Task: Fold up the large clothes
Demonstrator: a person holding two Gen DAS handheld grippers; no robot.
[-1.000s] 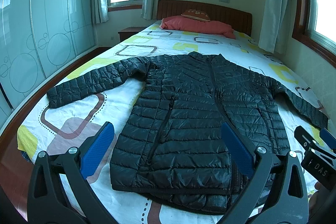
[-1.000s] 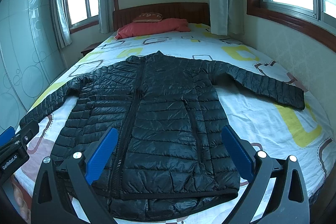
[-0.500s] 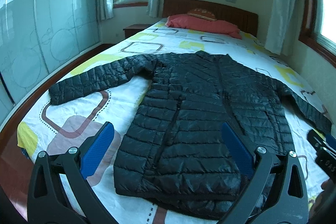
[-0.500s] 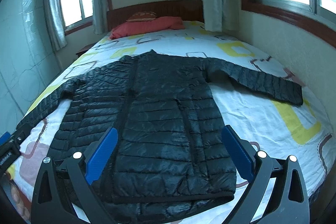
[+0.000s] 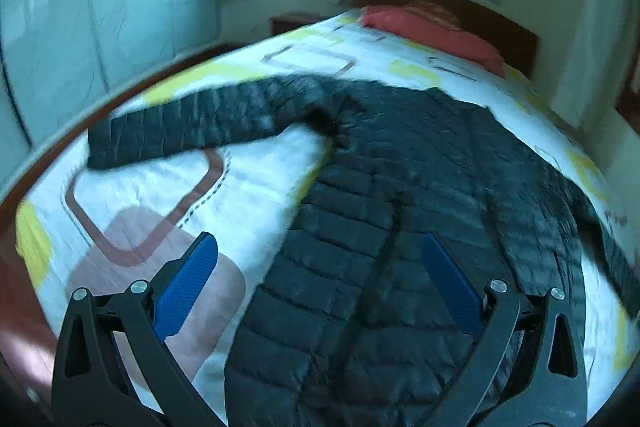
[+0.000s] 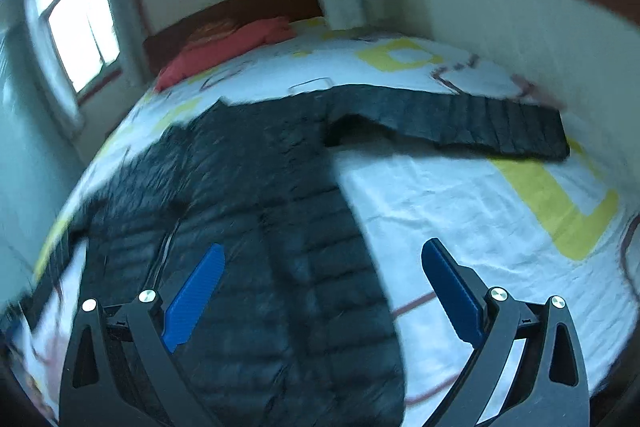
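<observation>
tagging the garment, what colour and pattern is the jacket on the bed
The jacket is black with horizontal quilted stitching, seen best in the left wrist view.

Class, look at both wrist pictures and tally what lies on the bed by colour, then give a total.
Black: 1, the puffer jacket
Red: 1, the pillow
Orange-brown: 1, the small cushion on the pillow
Total: 3

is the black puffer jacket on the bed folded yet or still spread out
Spread out. The black puffer jacket lies flat, front up, on the bed, both sleeves stretched sideways. Neither open gripper, left or right, holds it.
</observation>
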